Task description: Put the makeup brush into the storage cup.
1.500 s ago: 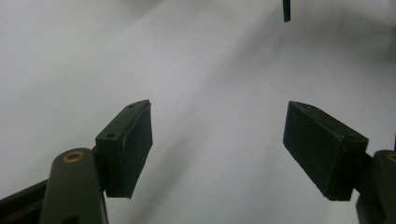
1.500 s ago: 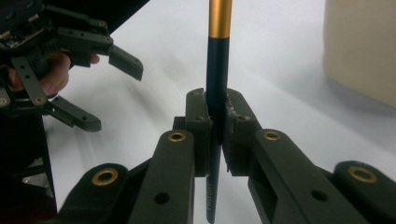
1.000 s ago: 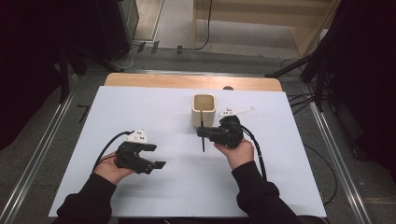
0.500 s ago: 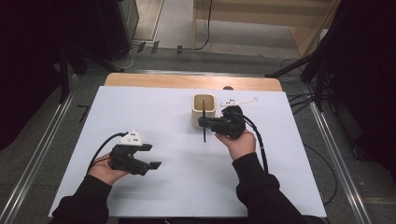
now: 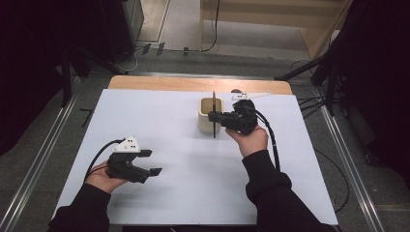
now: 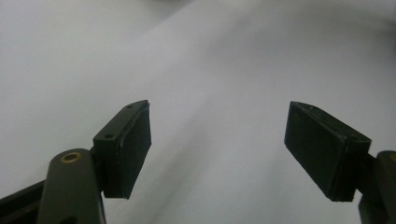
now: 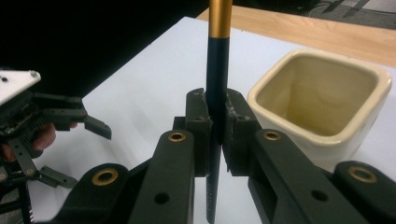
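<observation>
High view: right claw [image 5: 216, 117] clamped on a thin dark stick [image 5: 213, 115], held upright, crossing the front wall of a cream pot [image 5: 205, 121]. Stick's top end over the pot's opening, lower end hanging in front of the pot, above the white surface [image 5: 193, 183]. Pot square, open at the top, set toward the far middle of the surface. Right hand [image 5: 249, 140] wrapped round the claw's body from below, cable trailing back along the sleeve. Left claw [image 5: 153, 162] well apart from pot and stick, near the front left of the surface, jaws apart with nothing between them, grey plate on top, cupped in the left hand [image 5: 104, 176]. Strip of bare wood beyond the white sheet at the far edge.

Left gripper view: left claw [image 6: 217, 149] spread wide, two black pads [image 6: 133, 144] standing far apart, plain white surface [image 6: 210, 70] in between and beyond. Nothing gripped.

Right gripper view: right claw [image 7: 215, 135] pressed together on the stick [image 7: 217, 70], pads tight against both sides. Stick upright, black through the grip with a gold band higher up, its ridged lower end reaching below the pads. Pot [image 7: 327, 126] just beside, on the right, hollow and bare inside. Left claw [image 7: 74, 144] farther off at the left edge, jaws parted, fingers behind it.
</observation>
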{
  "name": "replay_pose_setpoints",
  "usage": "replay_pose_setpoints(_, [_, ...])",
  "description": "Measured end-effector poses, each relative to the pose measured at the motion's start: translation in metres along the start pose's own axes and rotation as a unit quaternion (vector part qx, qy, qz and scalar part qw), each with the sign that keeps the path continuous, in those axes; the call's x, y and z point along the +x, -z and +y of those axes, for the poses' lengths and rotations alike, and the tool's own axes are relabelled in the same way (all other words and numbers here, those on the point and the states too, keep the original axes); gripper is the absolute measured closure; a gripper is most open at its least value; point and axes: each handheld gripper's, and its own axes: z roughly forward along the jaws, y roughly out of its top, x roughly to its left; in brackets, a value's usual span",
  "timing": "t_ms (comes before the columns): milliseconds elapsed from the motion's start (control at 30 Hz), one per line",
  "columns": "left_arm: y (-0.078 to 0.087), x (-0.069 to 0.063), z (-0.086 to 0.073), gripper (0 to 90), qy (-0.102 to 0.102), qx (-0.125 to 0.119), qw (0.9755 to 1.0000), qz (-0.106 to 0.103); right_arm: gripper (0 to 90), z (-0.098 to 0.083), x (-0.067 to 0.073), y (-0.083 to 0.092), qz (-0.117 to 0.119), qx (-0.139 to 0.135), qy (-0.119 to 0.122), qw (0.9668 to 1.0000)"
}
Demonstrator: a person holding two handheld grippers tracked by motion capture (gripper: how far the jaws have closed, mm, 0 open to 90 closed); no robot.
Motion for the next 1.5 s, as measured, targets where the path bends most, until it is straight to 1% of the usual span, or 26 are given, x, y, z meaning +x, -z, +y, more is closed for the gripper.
replay_pose_setpoints(67, [0.0,0.0,-0.001,23.4,0.0,0.001,1.0,0.0,83.2,0.003,-0.001,0.001,-0.003,-0.001,0.002,1.0])
replay_pose_setpoints(100, [0.0,0.0,-0.001,23.4,0.0,0.001,1.0,0.0,83.2,0.006,-0.001,0.0,-0.004,0.004,0.003,1.0])
replay_pose_setpoints(200, [0.0,-0.001,-0.001,23.4,-0.002,0.002,1.0,0.001,83.2,0.011,-0.004,0.0,-0.006,0.004,0.001,1.0])
replay_pose_setpoints(400, [0.0,-0.001,-0.002,23.4,0.001,0.003,1.0,-0.001,83.2,0.022,-0.006,0.0,-0.014,0.001,0.002,0.9999])
replay_pose_setpoints(633, [0.0,0.0,-0.002,23.4,0.0,0.003,1.0,-0.001,83.2,0.036,-0.006,0.003,-0.024,-0.01,0.011,0.9996])
replay_pose_setpoints(833, [-0.001,0.0,-0.002,23.4,-0.002,0.006,1.0,-0.002,83.2,0.046,-0.01,0.004,-0.033,-0.02,0.005,0.9993])
replay_pose_setpoints(900, [-0.001,0.0,-0.002,23.3,0.001,0.006,1.0,-0.003,83.2,0.05,-0.012,0.002,-0.037,-0.022,0.003,0.9991])
replay_pose_setpoints(1233, [0.0,0.0,-0.002,23.3,-0.001,0.003,1.0,-0.003,83.1,0.069,-0.019,-0.008,-0.064,-0.031,0.01,0.9974])
replay_pose_setpoints(1367, [0.0,0.0,-0.003,23.4,-0.001,0.005,1.0,-0.005,83.1,0.072,-0.023,-0.011,-0.073,-0.044,0.013,0.9963])
replay_pose_setpoints(1500, [0.0,0.001,-0.002,23.4,-0.001,0.004,1.0,-0.005,83.1,0.069,-0.029,-0.017,-0.082,-0.055,0.014,0.995])
